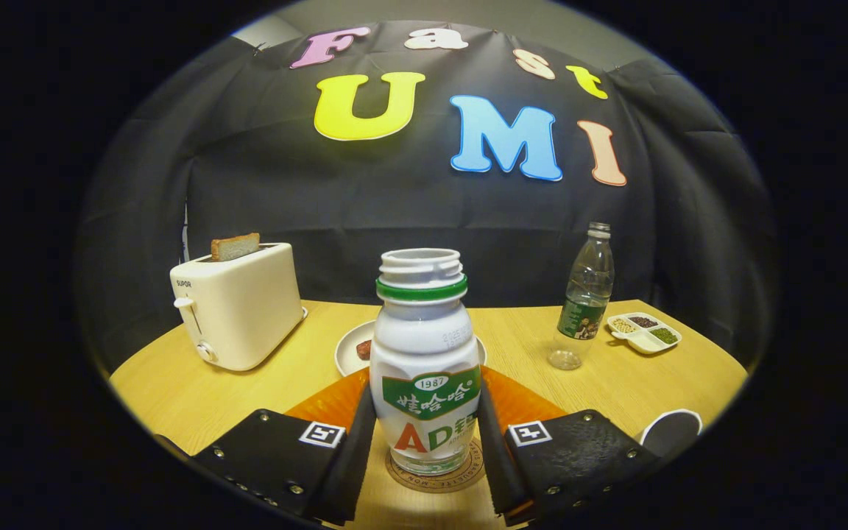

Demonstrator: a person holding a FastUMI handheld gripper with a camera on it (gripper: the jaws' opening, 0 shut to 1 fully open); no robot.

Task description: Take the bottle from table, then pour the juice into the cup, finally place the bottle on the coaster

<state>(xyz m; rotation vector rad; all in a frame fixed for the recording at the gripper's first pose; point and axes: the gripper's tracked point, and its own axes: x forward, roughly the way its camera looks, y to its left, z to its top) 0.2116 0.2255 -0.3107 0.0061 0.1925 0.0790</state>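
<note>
Bottle upright on coaster, gripper fingers flanking it, contact unclear, looks like final placement.

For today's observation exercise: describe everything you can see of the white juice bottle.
The white juice bottle is squat, of opaque plastic, with a green ring at its neck and a green, white and red label. Its mouth is open, with no cap on. It stands upright on the round coaster, between the fingers of the tool, which press its two sides. A white plate lies behind it.
</note>
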